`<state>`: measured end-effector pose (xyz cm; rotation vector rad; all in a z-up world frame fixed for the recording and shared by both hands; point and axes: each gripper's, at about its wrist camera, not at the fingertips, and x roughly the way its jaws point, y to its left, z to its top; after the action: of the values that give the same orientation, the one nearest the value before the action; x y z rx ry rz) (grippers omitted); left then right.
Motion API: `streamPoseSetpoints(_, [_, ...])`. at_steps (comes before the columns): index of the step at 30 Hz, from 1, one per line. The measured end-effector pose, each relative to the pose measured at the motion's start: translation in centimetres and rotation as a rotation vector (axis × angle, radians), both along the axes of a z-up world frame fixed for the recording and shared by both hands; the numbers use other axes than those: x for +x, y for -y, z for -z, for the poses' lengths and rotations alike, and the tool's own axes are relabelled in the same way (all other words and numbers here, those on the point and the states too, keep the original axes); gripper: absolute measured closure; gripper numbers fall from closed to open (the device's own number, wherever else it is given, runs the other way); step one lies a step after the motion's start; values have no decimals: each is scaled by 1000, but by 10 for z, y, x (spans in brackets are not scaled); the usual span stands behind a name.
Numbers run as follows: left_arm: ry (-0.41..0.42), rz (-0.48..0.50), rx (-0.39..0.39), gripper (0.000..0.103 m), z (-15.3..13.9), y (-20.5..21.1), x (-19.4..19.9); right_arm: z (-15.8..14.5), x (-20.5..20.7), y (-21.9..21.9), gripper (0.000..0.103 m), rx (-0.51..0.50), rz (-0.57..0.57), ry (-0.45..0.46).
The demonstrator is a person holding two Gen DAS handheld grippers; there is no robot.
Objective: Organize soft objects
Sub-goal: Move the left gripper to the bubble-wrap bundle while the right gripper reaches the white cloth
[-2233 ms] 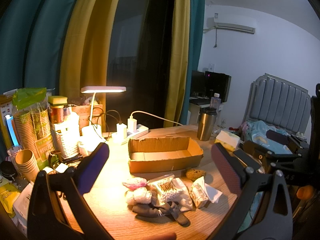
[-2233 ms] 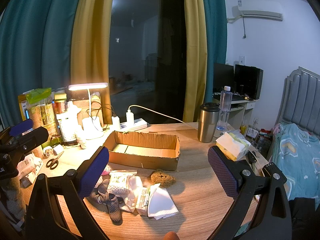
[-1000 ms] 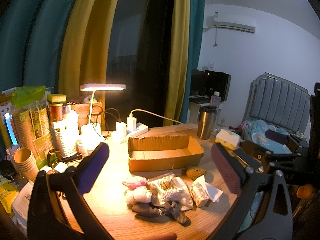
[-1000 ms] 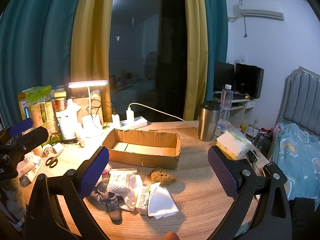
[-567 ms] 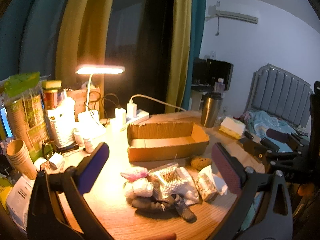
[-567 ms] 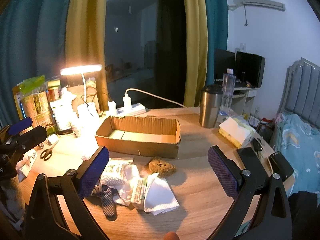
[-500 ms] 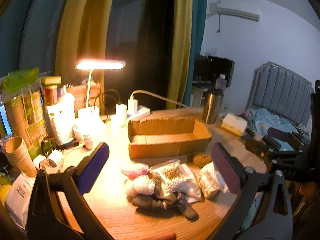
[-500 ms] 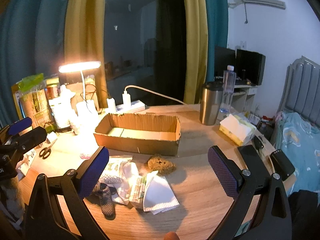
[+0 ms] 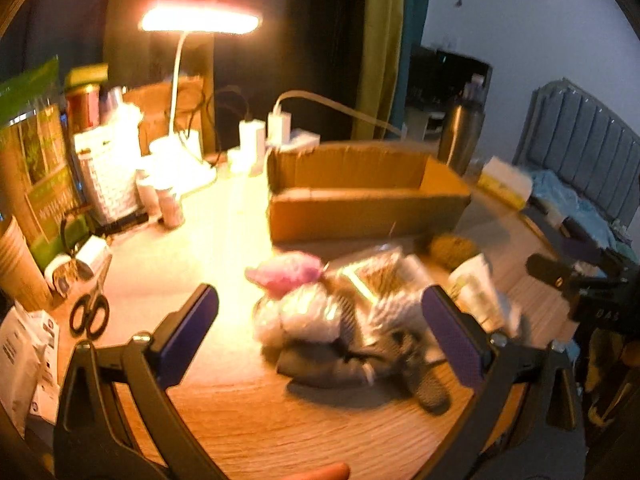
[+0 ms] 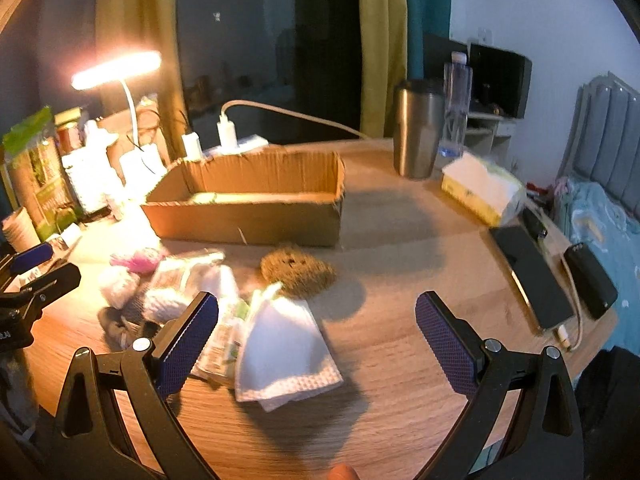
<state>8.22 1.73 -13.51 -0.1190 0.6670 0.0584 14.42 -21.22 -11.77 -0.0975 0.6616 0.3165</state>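
A pile of soft things lies on the round wooden table in front of an open cardboard box [image 9: 360,204] [image 10: 248,208]. It holds a pink fluffy item [image 9: 286,270] [image 10: 138,260], white netted bundles [image 9: 304,316] [image 10: 120,286], a dark sock [image 9: 332,364], a packet [image 9: 476,292], a folded white cloth [image 10: 282,348] and a brown sponge [image 10: 298,270] [image 9: 452,246]. My left gripper [image 9: 320,336] is open and empty, just above the pile. My right gripper [image 10: 316,336] is open and empty over the white cloth.
A lit desk lamp [image 9: 200,22], paper cups, jars and scissors [image 9: 90,314] crowd the left edge. A steel tumbler [image 10: 418,128], tissue box [image 10: 480,188], phone [image 10: 532,276] and power bank [image 10: 592,284] sit at the right. A power strip with chargers [image 10: 228,140] lies behind the box.
Both grippers have moved forward and down toward the pile, which now looks much larger. Both stay open and empty. Nothing on the table has moved.
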Motion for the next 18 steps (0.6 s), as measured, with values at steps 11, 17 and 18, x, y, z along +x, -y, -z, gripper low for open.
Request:
streamPoseSetpoints(11, [-115, -31, 0, 1, 36, -17, 20, 35, 18, -2, 11, -11, -32, -92])
streamPoseSetpoints(17, [-165, -34, -6, 3, 48, -21, 37, 47, 30, -1, 13, -11, -35, -137])
streamPoseSetpoints(18, [-176, -33, -14, 6, 50, -22, 40, 49, 31, -1, 13, -12, -37, -145])
